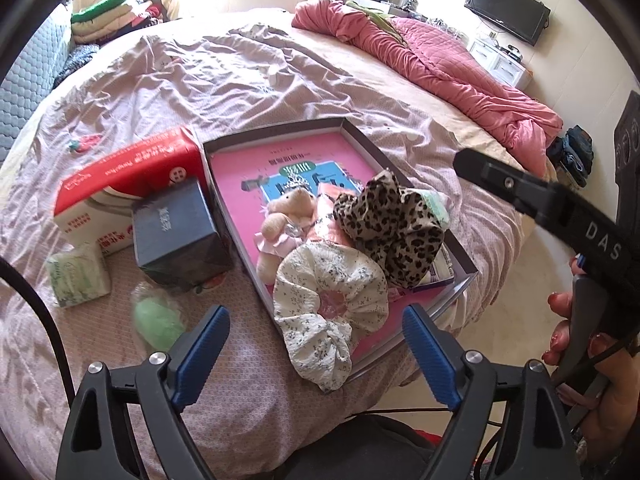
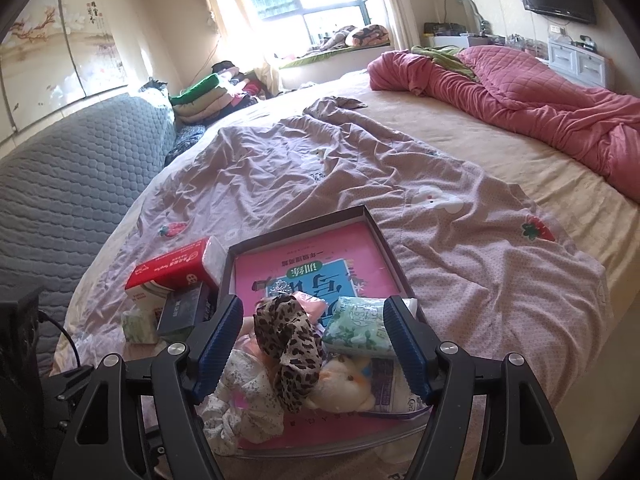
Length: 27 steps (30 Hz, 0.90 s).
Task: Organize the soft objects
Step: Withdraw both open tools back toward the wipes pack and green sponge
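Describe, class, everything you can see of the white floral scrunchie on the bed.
The white floral scrunchie is a gathered ring of soft, thin, crinkled cloth, cream with small grey flower sprigs. It lies flat and slack at the tray's near edge, one ruffle spilling over the rim. It touches the plush toy and the leopard-print scrunchie. Nothing grips it.

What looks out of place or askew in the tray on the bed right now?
The white floral scrunchie hangs over the tray's near rim instead of lying fully inside. A green soft item lies outside, on the bed.

both tools [image 1: 316, 354] [image 2: 314, 354] gape wide, gripping nothing.
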Tool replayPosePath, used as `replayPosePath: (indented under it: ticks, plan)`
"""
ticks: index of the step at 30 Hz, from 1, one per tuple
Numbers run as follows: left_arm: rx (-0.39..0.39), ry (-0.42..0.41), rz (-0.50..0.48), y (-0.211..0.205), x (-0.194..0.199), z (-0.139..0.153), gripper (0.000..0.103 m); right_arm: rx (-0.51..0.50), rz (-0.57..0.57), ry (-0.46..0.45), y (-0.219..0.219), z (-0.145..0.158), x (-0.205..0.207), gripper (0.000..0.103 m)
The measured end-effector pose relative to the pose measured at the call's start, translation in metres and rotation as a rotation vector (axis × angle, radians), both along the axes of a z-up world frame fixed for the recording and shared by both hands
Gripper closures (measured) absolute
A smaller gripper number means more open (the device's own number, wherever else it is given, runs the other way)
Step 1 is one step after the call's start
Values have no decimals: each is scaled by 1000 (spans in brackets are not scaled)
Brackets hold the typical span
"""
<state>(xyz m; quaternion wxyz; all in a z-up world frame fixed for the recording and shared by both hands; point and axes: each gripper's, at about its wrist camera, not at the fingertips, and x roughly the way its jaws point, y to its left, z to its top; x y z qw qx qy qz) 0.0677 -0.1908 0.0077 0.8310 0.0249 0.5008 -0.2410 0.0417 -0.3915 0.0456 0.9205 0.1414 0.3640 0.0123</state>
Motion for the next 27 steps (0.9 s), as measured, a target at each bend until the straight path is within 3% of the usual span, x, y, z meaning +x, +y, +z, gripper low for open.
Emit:
replayPosePath:
  ticks: [27]
  plan:
    - [39,-104,92,33,-24,38,14,-75,57,-40,29,23,-34,28]
